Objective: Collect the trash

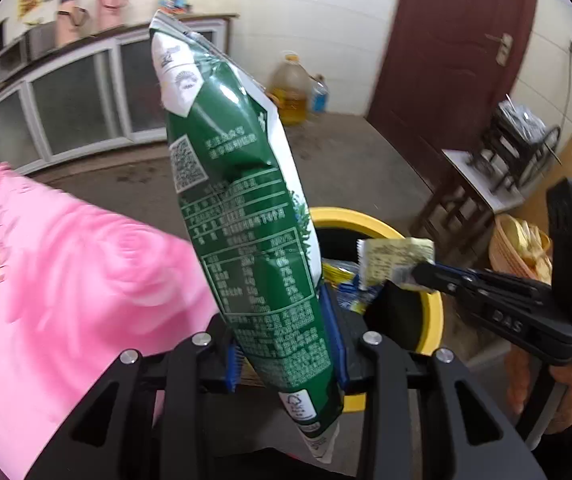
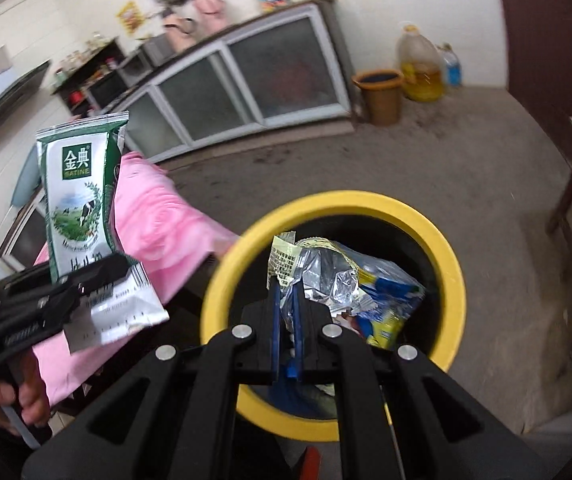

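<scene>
Left tool (image 1: pixel 286 344) pinches milk pouch (image 1: pixel 242 216); right tool (image 2: pixel 286 312) pinches wrapper (image 2: pixel 286 260).

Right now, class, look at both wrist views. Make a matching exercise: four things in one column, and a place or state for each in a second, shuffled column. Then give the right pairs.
Things
1. milk pouch
2. crumpled wrapper
3. oil jug
4. pink cloth

Places or states
A. on the floor by the wall
B. spread over the table beside the bin
C. clamped in the left hand-held gripper
D. clamped in the right hand-held gripper over the bin

Pairs: 1-C, 2-D, 3-A, 4-B
</scene>
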A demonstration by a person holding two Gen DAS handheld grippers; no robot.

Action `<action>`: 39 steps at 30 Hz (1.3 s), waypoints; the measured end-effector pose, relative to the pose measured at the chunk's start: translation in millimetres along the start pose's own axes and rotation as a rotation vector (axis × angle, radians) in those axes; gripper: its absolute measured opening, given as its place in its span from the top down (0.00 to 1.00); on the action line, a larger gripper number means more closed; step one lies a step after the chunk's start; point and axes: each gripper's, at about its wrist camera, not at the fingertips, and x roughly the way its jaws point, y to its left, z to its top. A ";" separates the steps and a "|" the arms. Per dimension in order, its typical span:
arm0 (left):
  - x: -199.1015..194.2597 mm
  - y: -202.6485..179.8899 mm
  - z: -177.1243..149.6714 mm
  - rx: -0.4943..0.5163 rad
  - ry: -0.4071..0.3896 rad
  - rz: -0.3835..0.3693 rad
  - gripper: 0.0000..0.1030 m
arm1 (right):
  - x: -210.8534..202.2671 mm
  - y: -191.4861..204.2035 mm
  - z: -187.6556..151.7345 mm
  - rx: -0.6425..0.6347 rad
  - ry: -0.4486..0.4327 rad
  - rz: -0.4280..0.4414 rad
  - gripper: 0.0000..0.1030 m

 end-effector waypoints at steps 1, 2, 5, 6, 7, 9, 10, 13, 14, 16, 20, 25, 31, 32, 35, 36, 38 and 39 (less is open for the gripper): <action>7.9 -3.9 0.1 0.008 0.010 -0.010 0.69 | 5.3 -6.4 0.4 0.020 0.012 -0.012 0.95; 16.0 -7.2 0.6 0.021 0.024 -0.008 0.69 | 8.4 -11.7 0.3 0.035 0.021 -0.019 0.95; 37.7 -12.1 3.1 0.026 0.068 -0.014 0.69 | 19.4 -27.0 -0.4 0.076 0.056 -0.047 0.95; 43.5 -12.0 3.8 0.025 0.084 -0.025 0.69 | 22.8 -30.0 -0.5 0.086 0.064 -0.050 0.94; 46.8 -11.9 4.1 0.025 0.092 -0.027 0.69 | 24.6 -31.3 -0.9 0.094 0.068 -0.055 0.94; 52.0 -12.4 4.6 0.025 0.094 -0.016 0.62 | 28.5 -33.4 0.2 0.103 0.078 -0.055 0.94; 51.7 -11.1 5.3 0.020 0.088 -0.009 0.48 | 29.1 -34.9 -0.9 0.107 0.083 -0.055 0.93; 49.6 -4.2 7.0 -0.001 0.065 0.009 0.23 | 34.6 -35.6 1.0 0.110 0.095 -0.085 0.92; 49.4 -1.1 8.0 -0.007 0.065 0.012 0.23 | 35.0 -36.7 0.9 0.117 0.097 -0.092 0.92; 50.7 3.9 11.1 -0.023 0.067 0.010 0.23 | 35.8 -37.6 0.5 0.122 0.101 -0.107 0.77; 48.9 15.1 11.0 -0.063 0.061 0.000 0.19 | 31.9 -37.4 -0.1 0.146 0.084 -0.111 0.48; 20.1 40.6 -0.4 -0.124 -0.025 -0.033 0.10 | 9.5 -20.9 -4.6 0.133 0.003 -0.194 0.22; -39.1 72.9 -30.2 -0.159 -0.204 -0.039 0.08 | -48.4 31.4 -28.2 0.043 -0.315 -0.435 0.08; -51.3 76.8 -37.7 -0.151 -0.247 -0.036 0.08 | -56.3 40.4 -33.9 0.025 -0.360 -0.470 0.08; -86.1 79.7 -61.5 -0.104 -0.355 0.058 0.08 | -77.4 70.1 -54.3 -0.037 -0.468 -0.548 0.08; -97.5 77.7 -70.8 -0.078 -0.382 0.112 0.08 | -82.2 77.5 -60.1 -0.047 -0.486 -0.548 0.08; -114.1 74.1 -85.1 -0.051 -0.415 0.185 0.08 | -91.8 95.2 -73.1 -0.073 -0.502 -0.529 0.08; -123.6 70.8 -95.6 -0.043 -0.431 0.217 0.08 | -93.7 103.0 -77.9 -0.085 -0.502 -0.536 0.08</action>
